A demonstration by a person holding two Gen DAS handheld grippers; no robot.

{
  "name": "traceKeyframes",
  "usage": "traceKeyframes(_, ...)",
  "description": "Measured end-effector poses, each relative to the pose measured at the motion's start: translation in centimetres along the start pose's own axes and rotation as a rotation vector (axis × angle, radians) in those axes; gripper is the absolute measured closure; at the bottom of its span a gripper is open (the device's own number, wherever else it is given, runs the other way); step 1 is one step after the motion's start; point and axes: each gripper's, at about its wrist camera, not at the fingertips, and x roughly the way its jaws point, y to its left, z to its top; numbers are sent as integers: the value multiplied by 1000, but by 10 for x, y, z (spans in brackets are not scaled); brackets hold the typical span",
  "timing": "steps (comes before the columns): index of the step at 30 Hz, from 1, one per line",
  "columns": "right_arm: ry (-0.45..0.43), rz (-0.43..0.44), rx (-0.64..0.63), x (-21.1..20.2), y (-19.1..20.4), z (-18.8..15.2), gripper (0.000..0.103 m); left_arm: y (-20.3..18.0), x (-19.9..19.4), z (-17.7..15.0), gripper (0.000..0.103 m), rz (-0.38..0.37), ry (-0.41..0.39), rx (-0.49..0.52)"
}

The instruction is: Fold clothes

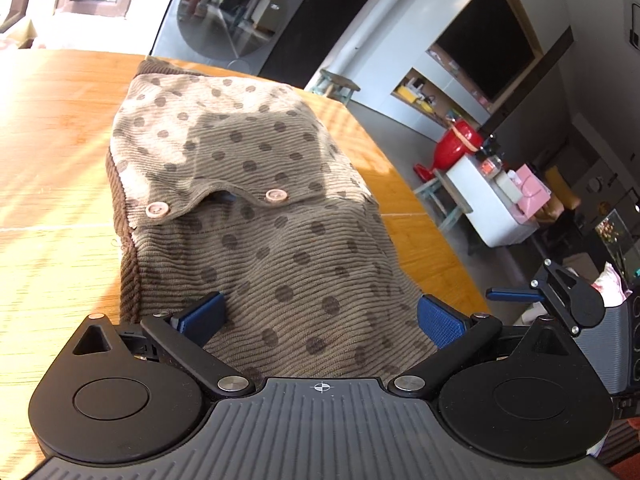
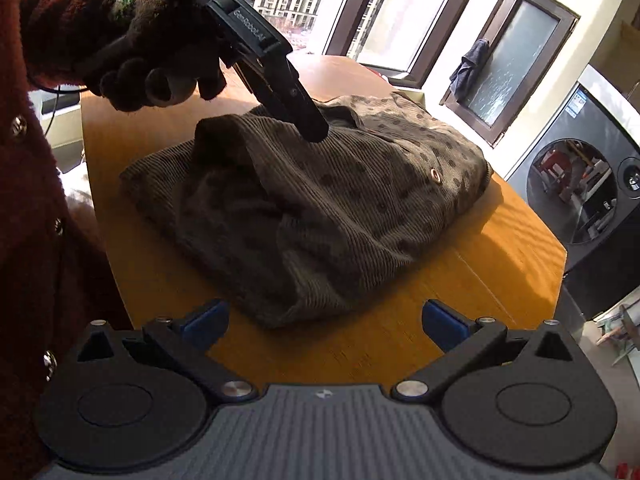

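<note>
A brown corduroy garment with dark dots and two pale buttons [image 1: 248,184] lies folded in a thick bundle on the wooden table [image 1: 52,128]. My left gripper [image 1: 320,318] is open, its blue pads [image 1: 204,316] spread over the cloth with nothing pinched. In the right wrist view a gloved hand [image 2: 156,60] holds this left gripper [image 2: 314,130], its tip down on top of the garment [image 2: 320,208]. My right gripper [image 2: 326,320] is open above the bare table [image 2: 380,320], just short of the bundle's near edge, and it also shows at the table's right side [image 1: 560,296].
A grey front-loading washing machine [image 2: 580,192] stands past the table's far end. A person's red sleeve and buttoned front [image 2: 36,200] fill the left. The table edge [image 1: 420,200] drops to floor on the right, with a white cabinet and red object [image 1: 456,144] beyond.
</note>
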Motion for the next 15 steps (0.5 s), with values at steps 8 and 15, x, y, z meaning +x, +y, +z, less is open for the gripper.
traceKeyframes(8,-111,-70,-3,25,12,20,3,8,-8,-3,0,-31,-16,-47)
traceKeyframes(15,-163,-41,-77,44,23,53,46,-3,-60,1,0,21,-89,106)
